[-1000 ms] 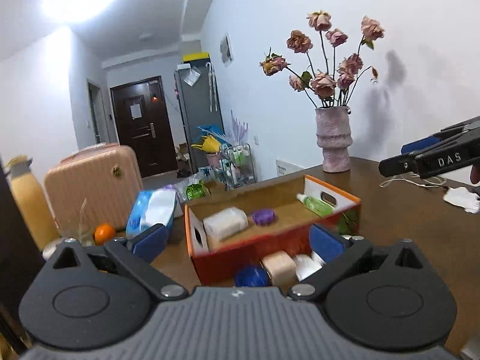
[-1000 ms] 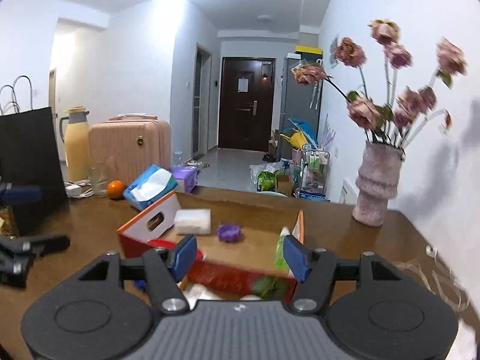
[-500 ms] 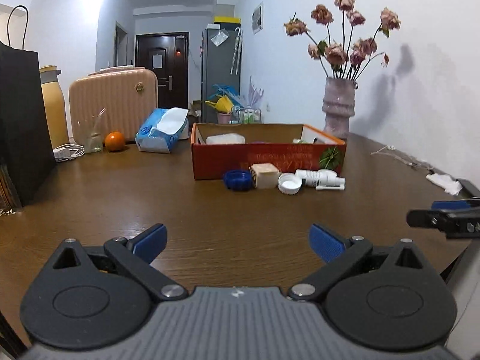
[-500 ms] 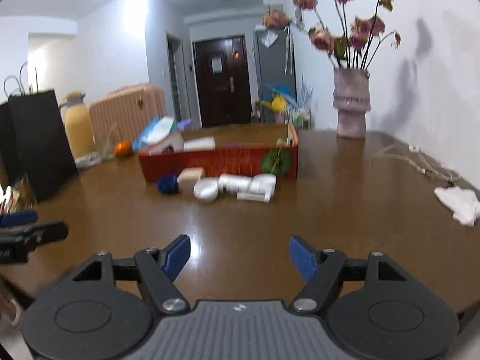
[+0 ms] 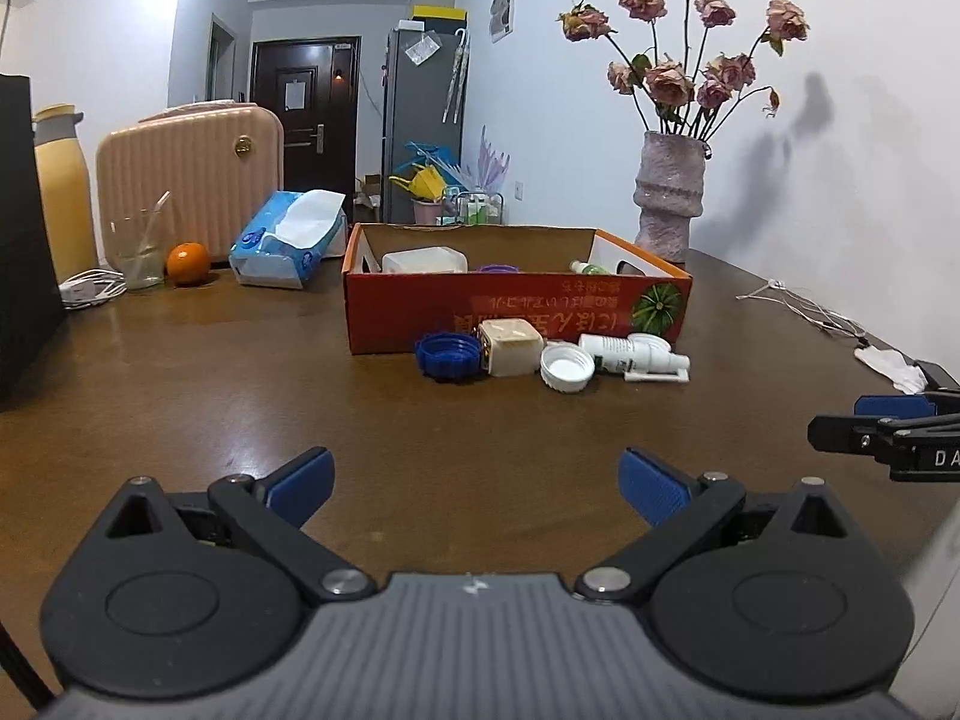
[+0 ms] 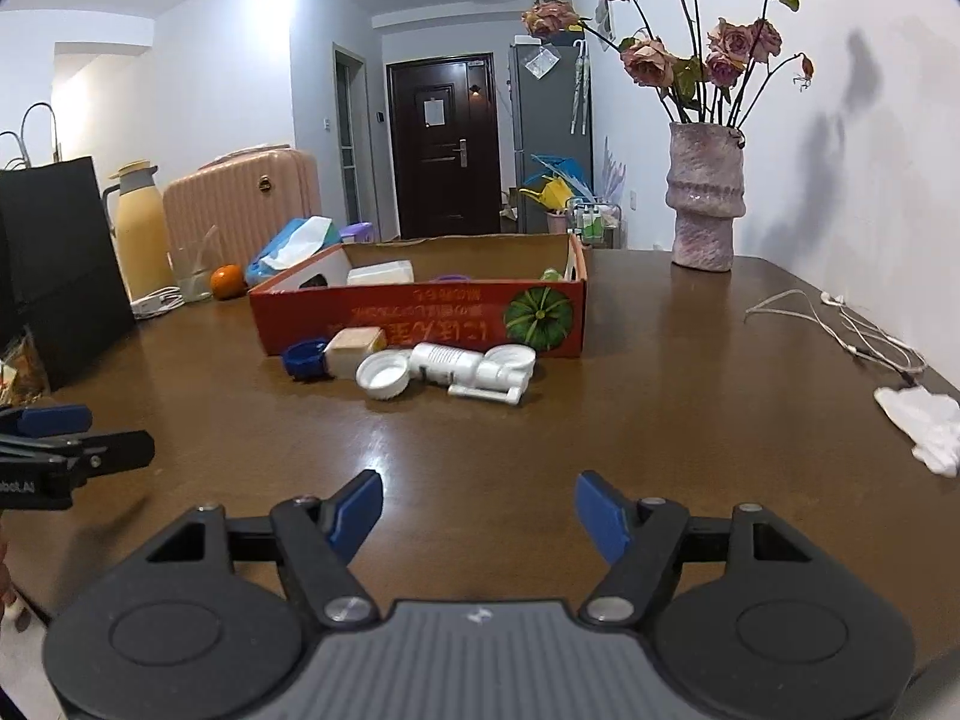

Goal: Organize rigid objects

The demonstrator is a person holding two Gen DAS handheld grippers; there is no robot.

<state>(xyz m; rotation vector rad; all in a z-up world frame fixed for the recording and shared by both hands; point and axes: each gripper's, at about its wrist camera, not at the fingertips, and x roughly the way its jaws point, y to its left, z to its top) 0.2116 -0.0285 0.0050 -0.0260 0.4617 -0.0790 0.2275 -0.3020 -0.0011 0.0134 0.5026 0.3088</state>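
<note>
A dark brown wooden table [image 5: 180, 396] fills the lower half of both views. Toward its far side sits a shallow orange-red cardboard box [image 5: 516, 315] with an open top and a printed green pumpkin on its front wall. Inside it lie a white rectangular container [image 5: 425, 260], a small purple lid [image 5: 499, 269] and a green-capped tube [image 5: 591, 267].

Lined up against the box's front wall, on the table, are a blue ribbed bottle cap [image 5: 449, 355], a cream-coloured cube-shaped block [image 5: 511, 347], a white ribbed bottle cap [image 5: 566, 366] lying open side up, and a white plastic spray bottle [image 5: 636, 354] on its side. Each touches its neighbour, as far as can be told.

These loose items lie well ahead of both tools, across a bare stretch of table. The left gripper [image 5: 474, 480] is held low near the table's near edge, its blue-padded fingers spread wide, holding and touching nothing. The right gripper [image 6: 478, 510] sits beside it, likewise spread wide and gripping nothing.

A pale pink textured vase of dried roses [image 5: 669, 198] stands behind the box to the right.
</note>
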